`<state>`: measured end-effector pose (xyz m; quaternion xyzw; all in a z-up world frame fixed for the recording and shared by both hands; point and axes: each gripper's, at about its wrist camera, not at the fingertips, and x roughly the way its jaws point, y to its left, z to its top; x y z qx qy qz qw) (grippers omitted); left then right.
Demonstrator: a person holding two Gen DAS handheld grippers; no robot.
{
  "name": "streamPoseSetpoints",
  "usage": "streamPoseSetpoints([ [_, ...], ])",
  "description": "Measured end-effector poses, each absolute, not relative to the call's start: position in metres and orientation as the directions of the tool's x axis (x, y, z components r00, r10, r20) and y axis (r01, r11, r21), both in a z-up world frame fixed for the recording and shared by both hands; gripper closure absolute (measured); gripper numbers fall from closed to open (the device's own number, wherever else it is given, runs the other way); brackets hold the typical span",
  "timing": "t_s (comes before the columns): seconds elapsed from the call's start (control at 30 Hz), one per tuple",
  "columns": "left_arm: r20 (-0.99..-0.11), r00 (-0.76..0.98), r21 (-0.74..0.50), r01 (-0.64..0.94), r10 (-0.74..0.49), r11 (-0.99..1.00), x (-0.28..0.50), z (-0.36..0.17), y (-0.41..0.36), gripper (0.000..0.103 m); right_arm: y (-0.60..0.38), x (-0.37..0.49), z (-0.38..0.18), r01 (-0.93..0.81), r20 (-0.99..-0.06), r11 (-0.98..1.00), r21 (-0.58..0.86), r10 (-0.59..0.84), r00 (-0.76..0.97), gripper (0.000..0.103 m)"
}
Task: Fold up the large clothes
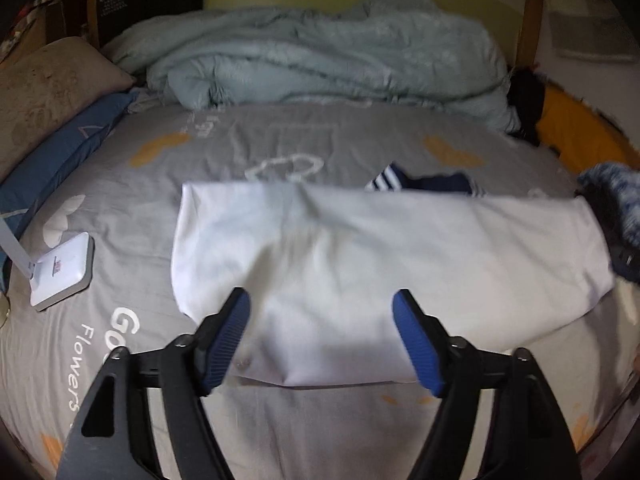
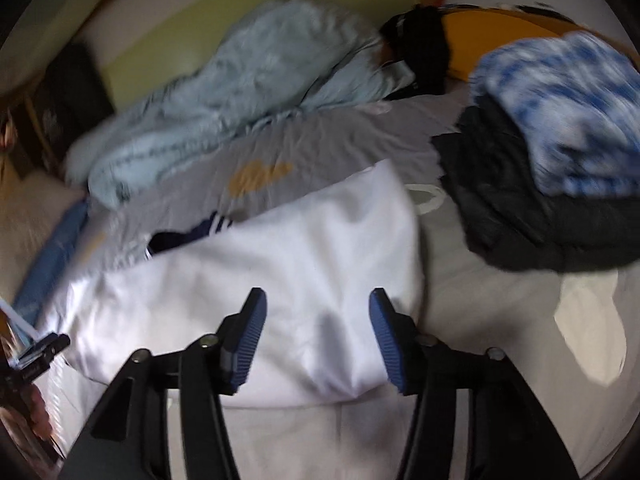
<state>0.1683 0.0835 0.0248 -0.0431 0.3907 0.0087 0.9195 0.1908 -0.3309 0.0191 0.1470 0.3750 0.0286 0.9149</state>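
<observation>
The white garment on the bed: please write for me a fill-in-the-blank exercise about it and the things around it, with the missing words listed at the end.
1. The folded white garment lies on a ____ bedsheet.
2. Both the left gripper and the right gripper are ____, holding nothing.
3. Behind the garment, a dark blue piece with ____ stripes shows.
4. The blue-and-white knit rests on top of a ____ garment.

Missing words: grey; open; white; black
</observation>
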Motion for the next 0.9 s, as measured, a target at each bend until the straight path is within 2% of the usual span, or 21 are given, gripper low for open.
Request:
streamPoseSetpoints([
  [0.13, -0.669, 0.743, -0.076, -0.061, -0.006, 0.995, 0.158, 0.044, 0.088, 0.004, -0.333, 0.161, 0.013, 0.144, -0.632, 0.95, 0.275, 0.066, 0.772, 0.013],
  [0.2, -0.665, 0.747, -0.051, -0.058, 0.009, 0.997, 0.16, 0.047, 0.086, 0.004, -0.337, 0.161, 0.006, 0.153, -0.631, 0.933, 0.326, 0.094, 0.77, 0.005],
  [0.33, -0.67, 0.743, -0.035, -0.05, 0.014, 0.998, 0.16, 0.046, 0.086, 0.004, -0.364, 0.175, -0.018, 0.193, -0.64, 0.782, 0.593, 0.314, 0.701, 0.005],
  [0.37, -0.668, 0.744, -0.034, -0.053, 0.017, 0.998, 0.161, 0.046, 0.085, 0.004, -0.369, 0.177, -0.024, 0.22, -0.636, 0.75, 0.624, 0.324, 0.7, 0.005],
  [0.47, -0.667, 0.744, -0.025, -0.068, 0.034, 0.997, 0.163, 0.043, 0.087, 0.004, -0.368, 0.183, -0.032, 0.248, -0.653, 0.784, 0.569, 0.248, 0.716, 0.007],
  [0.53, -0.671, 0.74, -0.044, -0.087, 0.034, 0.995, 0.165, 0.041, 0.091, 0.004, -0.367, 0.196, -0.045, 0.243, -0.674, 0.778, 0.58, 0.29, 0.68, 0.025],
  [0.57, -0.674, 0.738, -0.058, -0.09, 0.028, 0.994, 0.165, 0.04, 0.094, 0.004, -0.366, 0.204, -0.054, 0.248, -0.685, 0.763, 0.597, 0.324, 0.653, 0.026],
  [0.6, -0.678, 0.735, -0.07, -0.09, 0.019, 0.993, 0.166, 0.039, 0.096, 0.004, -0.365, 0.206, -0.056, 0.248, -0.685, 0.767, 0.592, 0.317, 0.656, 0.032],
  [0.63, -0.681, 0.732, -0.074, -0.088, 0.014, 0.993, 0.167, 0.039, 0.098, 0.004, -0.362, 0.208, -0.053, 0.241, -0.68, 0.786, 0.57, 0.286, 0.675, 0.044],
  [0.7, -0.68, 0.733, -0.057, -0.085, 0.023, 0.995, 0.168, 0.039, 0.1, 0.004, -0.356, 0.214, -0.052, 0.257, -0.706, 0.815, 0.52, 0.24, 0.666, 0.056],
  [0.8, -0.664, 0.744, -0.023, -0.114, 0.07, 0.993, 0.167, 0.043, 0.104, 0.004, -0.353, 0.212, -0.047, 0.273, -0.692, 0.826, 0.494, 0.184, 0.698, 0.073],
  [0.83, -0.663, 0.745, -0.026, -0.121, 0.073, 0.992, 0.167, 0.044, 0.106, 0.004, -0.348, 0.209, -0.043, 0.264, -0.688, 0.849, 0.458, 0.15, 0.71, 0.079],
  [0.9, -0.662, 0.747, -0.045, -0.123, 0.063, 0.991, 0.166, 0.046, 0.109, 0.004, -0.322, 0.205, -0.026, 0.228, -0.678, 0.931, 0.286, 0.029, 0.734, 0.084],
])
